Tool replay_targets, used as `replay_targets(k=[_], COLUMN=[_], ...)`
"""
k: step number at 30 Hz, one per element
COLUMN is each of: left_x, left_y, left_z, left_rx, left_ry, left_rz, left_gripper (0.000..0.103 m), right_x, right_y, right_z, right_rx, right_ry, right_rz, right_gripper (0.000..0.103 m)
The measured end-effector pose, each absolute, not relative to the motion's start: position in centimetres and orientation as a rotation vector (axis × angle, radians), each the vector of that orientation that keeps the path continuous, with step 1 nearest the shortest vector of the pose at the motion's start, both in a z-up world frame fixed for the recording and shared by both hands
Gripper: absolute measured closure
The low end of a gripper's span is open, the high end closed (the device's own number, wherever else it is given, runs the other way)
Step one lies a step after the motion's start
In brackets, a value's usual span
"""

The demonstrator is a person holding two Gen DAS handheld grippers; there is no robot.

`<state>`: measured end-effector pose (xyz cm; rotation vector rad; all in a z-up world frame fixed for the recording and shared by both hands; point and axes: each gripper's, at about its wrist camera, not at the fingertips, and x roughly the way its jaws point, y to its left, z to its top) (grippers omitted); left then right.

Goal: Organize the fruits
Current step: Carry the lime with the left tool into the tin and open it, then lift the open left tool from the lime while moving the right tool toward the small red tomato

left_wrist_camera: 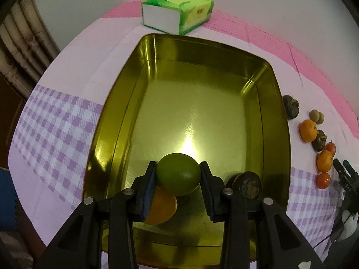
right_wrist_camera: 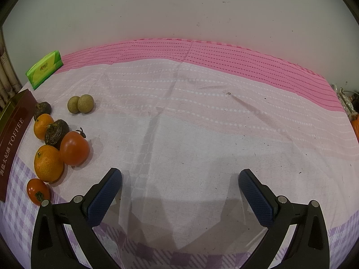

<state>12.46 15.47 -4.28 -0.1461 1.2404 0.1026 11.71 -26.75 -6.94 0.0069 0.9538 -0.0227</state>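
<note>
Pink and lilac-checked cloth [right_wrist_camera: 202, 123] covers the work surface, backed by a plain pale wall. On it stands a gold tin tray [left_wrist_camera: 276, 121]. Left gripper [left_wrist_camera: 178, 177]: jaws clamped on a green fruit [left_wrist_camera: 178, 176], held over the near end of the tray. Directly beneath it in the tray lies an orange fruit [left_wrist_camera: 163, 210]; a dark wrinkled fruit [left_wrist_camera: 246, 185] lies beside, also in the tray. Right gripper [right_wrist_camera: 179, 183]: jaws spread wide, nothing between them, above bare cloth. Remaining fruits cluster on the cloth just beside the tray: an orange mandarin [right_wrist_camera: 48, 163], a red tomato [right_wrist_camera: 74, 148], two tan longans [right_wrist_camera: 80, 104]. A green tissue pack [left_wrist_camera: 179, 11] sits beyond the tray.
</note>
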Motion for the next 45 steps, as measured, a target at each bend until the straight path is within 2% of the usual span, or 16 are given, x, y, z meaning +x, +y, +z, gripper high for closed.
replay_targets(k=[30, 31, 33, 45], left_x=[13.1, 13.1, 13.1, 12.2], left_y=[14.6, 14.7, 14.9, 14.8], left_z=[-6.0, -6.0, -5.8, -3.4], left_rx=[-0.123, -0.125, -0.132, -0.111], left_ry=[1.276, 1.276, 1.273, 1.206], left_rz=[0.107, 0.107, 0.106, 0.097], left_gripper=[0.069, 0.067, 0.059, 0.043], right_x=[11.7, 11.7, 11.7, 12.0], right_y=[-26.7, -26.7, -26.8, -26.8], right_z=[-6.9, -6.9, -6.9, -6.8], right_rx=[0.008, 0.008, 0.007, 0.019], right_ry=[0.952, 0.952, 0.952, 0.978], right_rz=[-0.027, -0.027, -0.026, -0.051], right_gripper=[0.000, 0.000, 0.000, 0.000])
